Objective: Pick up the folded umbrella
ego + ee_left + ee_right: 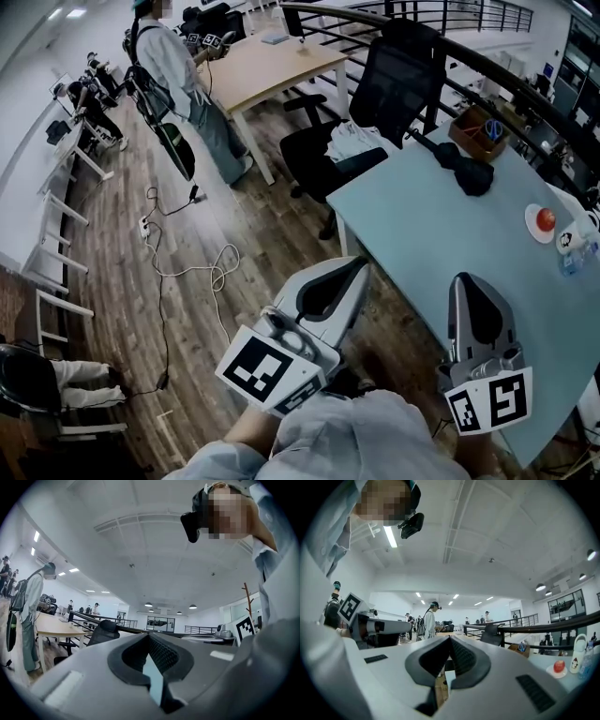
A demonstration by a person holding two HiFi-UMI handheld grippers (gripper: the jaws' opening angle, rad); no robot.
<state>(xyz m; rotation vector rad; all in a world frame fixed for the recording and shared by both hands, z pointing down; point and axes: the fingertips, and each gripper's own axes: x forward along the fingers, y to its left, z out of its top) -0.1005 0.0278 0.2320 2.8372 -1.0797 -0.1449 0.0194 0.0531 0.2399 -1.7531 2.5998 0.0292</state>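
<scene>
The folded umbrella [466, 170] is black and lies on the far part of the pale blue table [422, 234], its thin end toward the office chair. My left gripper [361, 265] hangs over the wooden floor just off the table's near-left edge, well short of the umbrella. My right gripper [466, 279] is over the table's near part, also short of it. Both point level and away from me. In the left gripper view the left gripper [149, 635] is shut with nothing held. The right gripper [450, 638] in its own view is likewise shut and empty.
A black office chair [398, 80] with white cloth [352, 141] on its seat stands at the table's far-left corner. A brown box [480, 131] sits behind the umbrella, a plate with a red fruit [541, 222] at the right. A person [183, 84] stands by a wooden table [272, 66]; cables [187, 267] lie on the floor.
</scene>
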